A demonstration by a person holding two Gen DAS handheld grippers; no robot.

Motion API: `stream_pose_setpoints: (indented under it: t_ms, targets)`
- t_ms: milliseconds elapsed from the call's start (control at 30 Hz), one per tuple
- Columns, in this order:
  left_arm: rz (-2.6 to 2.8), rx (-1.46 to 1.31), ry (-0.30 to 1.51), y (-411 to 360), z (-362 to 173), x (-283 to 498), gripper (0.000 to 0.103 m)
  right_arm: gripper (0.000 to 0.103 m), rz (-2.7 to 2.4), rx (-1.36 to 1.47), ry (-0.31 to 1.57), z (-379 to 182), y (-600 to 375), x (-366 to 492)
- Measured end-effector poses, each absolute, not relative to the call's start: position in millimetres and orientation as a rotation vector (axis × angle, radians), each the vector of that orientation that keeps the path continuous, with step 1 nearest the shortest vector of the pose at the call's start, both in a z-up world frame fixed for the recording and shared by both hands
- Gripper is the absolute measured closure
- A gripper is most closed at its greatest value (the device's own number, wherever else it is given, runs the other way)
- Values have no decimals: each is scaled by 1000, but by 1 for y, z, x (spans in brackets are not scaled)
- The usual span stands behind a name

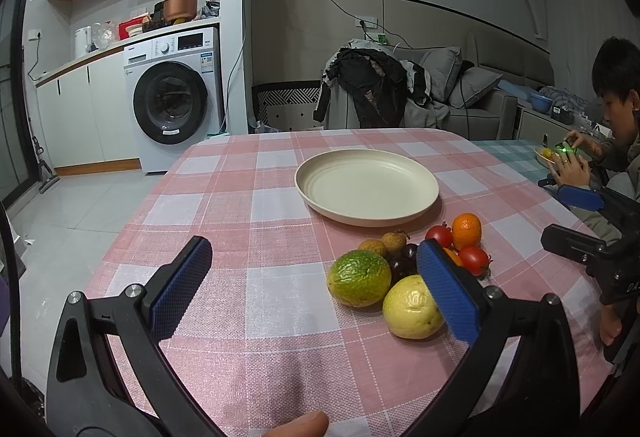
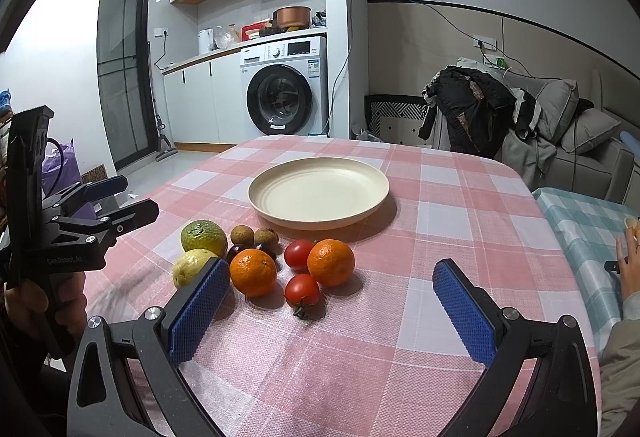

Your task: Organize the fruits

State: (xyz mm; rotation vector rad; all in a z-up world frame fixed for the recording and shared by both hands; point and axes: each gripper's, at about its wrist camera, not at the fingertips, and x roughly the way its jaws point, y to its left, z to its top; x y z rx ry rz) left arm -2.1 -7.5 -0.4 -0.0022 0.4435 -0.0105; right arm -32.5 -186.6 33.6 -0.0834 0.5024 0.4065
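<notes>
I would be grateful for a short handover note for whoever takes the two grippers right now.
Left gripper: open, empty, hovering over the cloth beside the fruit.
Right gripper: open, empty, just short of the pile.
Plate: bare, behind the fruit.
Fruit, all clustered on the tablecloth: green fruit, yellow fruit, two oranges, two tomatoes, two longans, dark fruit between them.
Done: nothing moved yet.
Left: every piece presumably goes onto the plate.

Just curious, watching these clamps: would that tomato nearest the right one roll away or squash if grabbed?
The tomato looks round and glossy, so a nudge would probably roll it. Its thin skin likely bruises under a hard squeeze. The right gripper stands open, not touching it.
</notes>
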Motion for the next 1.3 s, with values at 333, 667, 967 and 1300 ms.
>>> stream_pose_setpoints:
  t_ms: [333,667,967,1300]
  targets:
    - [-11,-2,444,-7,0,-2,1,0,410,-84,504,34,-187,-33]
    - [-12,-1,445,-8,-1,-2,1,0,412,-86,504,34,-186,-33]
    - [-12,-2,447,-8,0,-3,1,0,415,-89,506,34,-186,-33]
    - [-5,-3,446,-10,-2,-2,1,0,409,-88,529,31,-187,-28]
